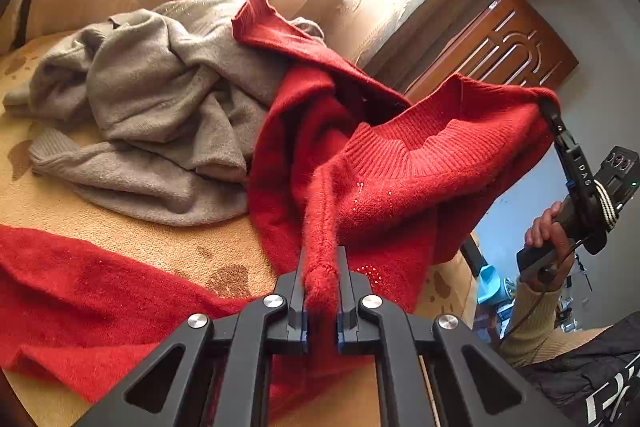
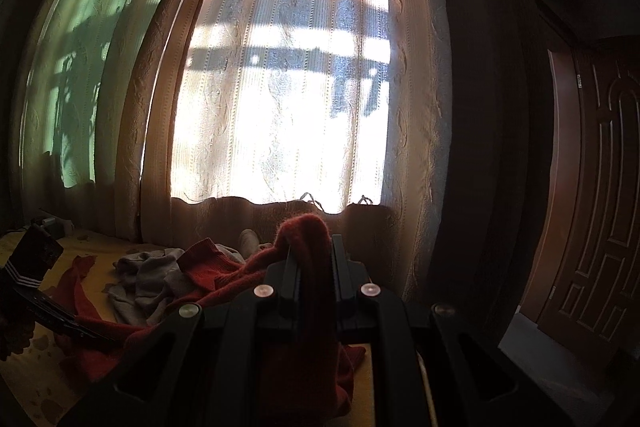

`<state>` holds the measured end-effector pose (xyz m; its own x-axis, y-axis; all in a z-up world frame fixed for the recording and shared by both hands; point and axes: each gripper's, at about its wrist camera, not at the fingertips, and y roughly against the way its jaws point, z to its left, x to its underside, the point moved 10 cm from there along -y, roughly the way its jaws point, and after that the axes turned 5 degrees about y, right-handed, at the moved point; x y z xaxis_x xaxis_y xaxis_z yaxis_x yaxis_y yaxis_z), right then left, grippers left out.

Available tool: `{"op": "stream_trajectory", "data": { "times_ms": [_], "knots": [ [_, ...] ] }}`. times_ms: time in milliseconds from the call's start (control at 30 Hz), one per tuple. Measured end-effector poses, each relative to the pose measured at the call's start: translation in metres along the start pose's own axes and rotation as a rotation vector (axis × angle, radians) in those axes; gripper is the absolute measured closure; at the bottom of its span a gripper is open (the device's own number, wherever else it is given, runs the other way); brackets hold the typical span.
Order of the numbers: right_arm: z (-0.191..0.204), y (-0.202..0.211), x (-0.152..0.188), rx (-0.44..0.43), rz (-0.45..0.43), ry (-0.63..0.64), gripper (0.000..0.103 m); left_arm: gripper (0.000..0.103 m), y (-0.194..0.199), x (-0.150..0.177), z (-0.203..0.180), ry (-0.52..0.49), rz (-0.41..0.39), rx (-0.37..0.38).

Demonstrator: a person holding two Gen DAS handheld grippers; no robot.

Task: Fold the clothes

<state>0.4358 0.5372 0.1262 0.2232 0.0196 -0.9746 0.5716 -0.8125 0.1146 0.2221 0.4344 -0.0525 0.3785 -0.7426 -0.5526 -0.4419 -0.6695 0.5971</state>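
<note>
Fingers of the left gripper [image 1: 320, 275] are pinched shut on a bunched strip of the red sweater [image 1: 380, 179] — likely a sleeve or a side seam, though the bunching makes it hard to say which. Fingers of the right gripper [image 2: 312, 267] are likewise clamped on a fuzzy hump of the same red knit, up near the shoulder beside the ribbed collar [image 1: 404, 151], with the person's hand [image 1: 548, 231] around the handle.

Folding has barely begun: the red sweater hangs stretched between the two grips, partly lifted off the tan patterned bed cover [image 1: 120, 227], not yet spread flat and with no fold made in it. A grey sweater [image 1: 160, 115] lies crumpled in a heap behind it, untouched.

Count — two grippers, both holding; one grey garment; red knit at the lower left [image 1: 80, 299] seems to be part of the held sweater rather than a second one, so probably two garments in all, neither folded.
</note>
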Motion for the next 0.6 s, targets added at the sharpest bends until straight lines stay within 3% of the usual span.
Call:
{"op": "stream_trajectory", "data": {
  "times_ms": [133, 233, 367, 467, 600],
  "knots": [
    [-0.008, -0.002, 0.0, 0.045, -0.008, -0.006, 0.09, 0.094, 0.068, -0.023, -0.023, -0.064, -0.276, -0.081],
    [-0.008, -0.001, -0.012, 0.032, -0.039, -0.041, 0.09, 0.094, 0.132, -0.049, -0.039, -0.048, -0.486, -0.066],
    [0.0, 0.019, -0.055, 0.034, -0.181, -0.054, 0.09, 0.094, 0.213, -0.071, -0.07, -0.072, -0.717, -0.076],
    [0.009, 0.055, -0.103, 0.052, -0.344, -0.063, 0.09, 0.094, 0.27, -0.073, -0.101, -0.125, -0.855, -0.059],
    [0.012, 0.108, -0.158, 0.102, -0.56, -0.093, 0.09, 0.094, 0.359, -0.056, -0.155, -0.222, -1.103, -0.056]
  ]
}}
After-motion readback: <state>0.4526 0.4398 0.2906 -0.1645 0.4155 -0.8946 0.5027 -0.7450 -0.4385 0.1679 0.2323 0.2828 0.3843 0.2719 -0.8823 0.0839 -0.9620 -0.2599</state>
